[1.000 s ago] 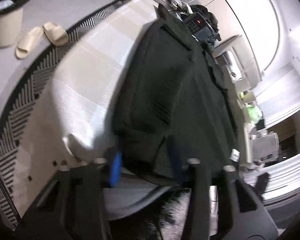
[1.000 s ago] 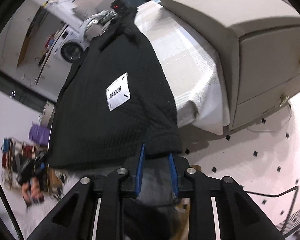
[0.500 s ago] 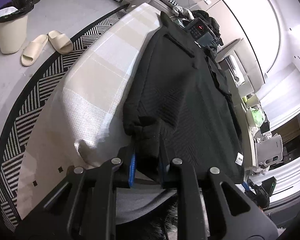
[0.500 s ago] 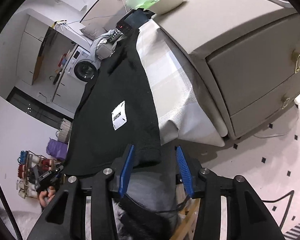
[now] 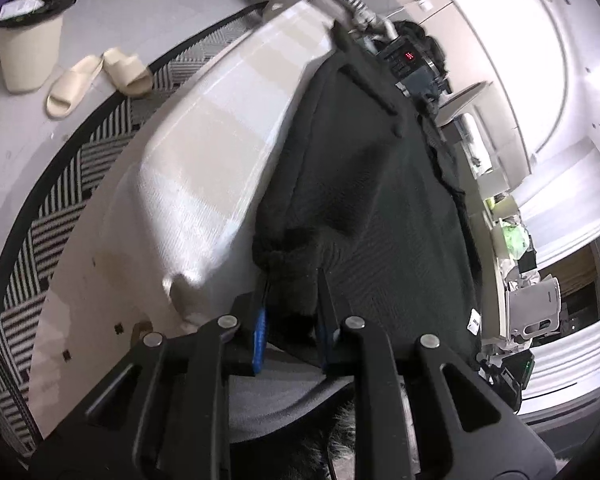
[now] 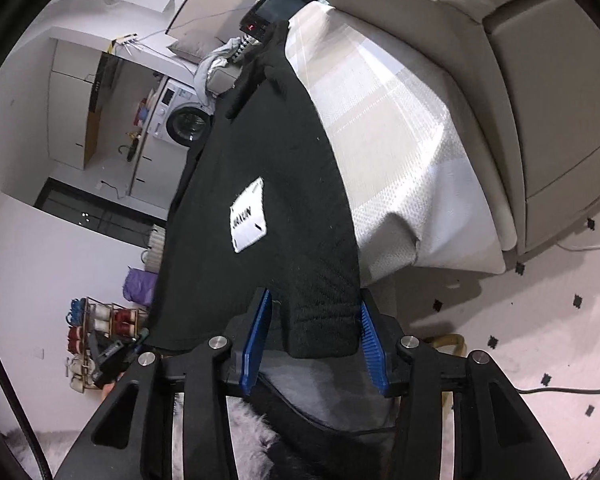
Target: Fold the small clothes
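Left gripper (image 5: 292, 300) fingers pinch bunched black garment (image 5: 380, 200) hem, tips buried; right gripper (image 6: 312, 320) fingers wide, straddling hem

The left hand-held gripper (image 5: 291, 312) points forward over the near end of the black garment (image 5: 380, 208), its blue-padded fingers (image 5: 260, 334) drawn close together with a bunched fold of the cloth's corner pinched between them. The right hand-held gripper (image 6: 312, 336) sits at the garment's (image 6: 260, 200) other near corner, its blue fingers (image 6: 374, 346) spread wide, one on each side of the hem, neither pressing the cloth.
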### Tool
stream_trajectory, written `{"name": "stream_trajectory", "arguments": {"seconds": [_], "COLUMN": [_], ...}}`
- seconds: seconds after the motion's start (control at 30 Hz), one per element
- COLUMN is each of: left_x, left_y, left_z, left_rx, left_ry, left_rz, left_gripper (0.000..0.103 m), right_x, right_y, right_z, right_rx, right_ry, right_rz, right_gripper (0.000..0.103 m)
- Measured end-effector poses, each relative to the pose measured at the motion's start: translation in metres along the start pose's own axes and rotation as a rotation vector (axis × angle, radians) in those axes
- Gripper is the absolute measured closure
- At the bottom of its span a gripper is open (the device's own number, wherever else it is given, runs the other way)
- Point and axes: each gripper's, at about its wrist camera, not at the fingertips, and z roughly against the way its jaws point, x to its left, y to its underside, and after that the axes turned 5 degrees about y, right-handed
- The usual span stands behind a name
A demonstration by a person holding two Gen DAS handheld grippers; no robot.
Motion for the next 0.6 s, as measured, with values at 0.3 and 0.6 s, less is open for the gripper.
{"name": "stream_trajectory", "arguments": {"seconds": [0.3, 0.6], "left_x": [-0.012, -0.012], "left_y": [0.000, -0.003], "left_z": [-0.008, -0.015], "left_rx": [0.023, 0.036], "left_ry": [0.004, 0.024], "left_rz": [-0.040, -0.032], "left_gripper": [0.079, 0.071], "right_x": [0.041, 0.028], "right_y": [-0.002, -0.014], "right_z": [0.018, 0.003], "right_rx": [-0.012, -0.011], "right_ry": [0.050, -0.029], "right_rz": [0.143, 0.043], "right_gripper": [0.095, 0.086]}}
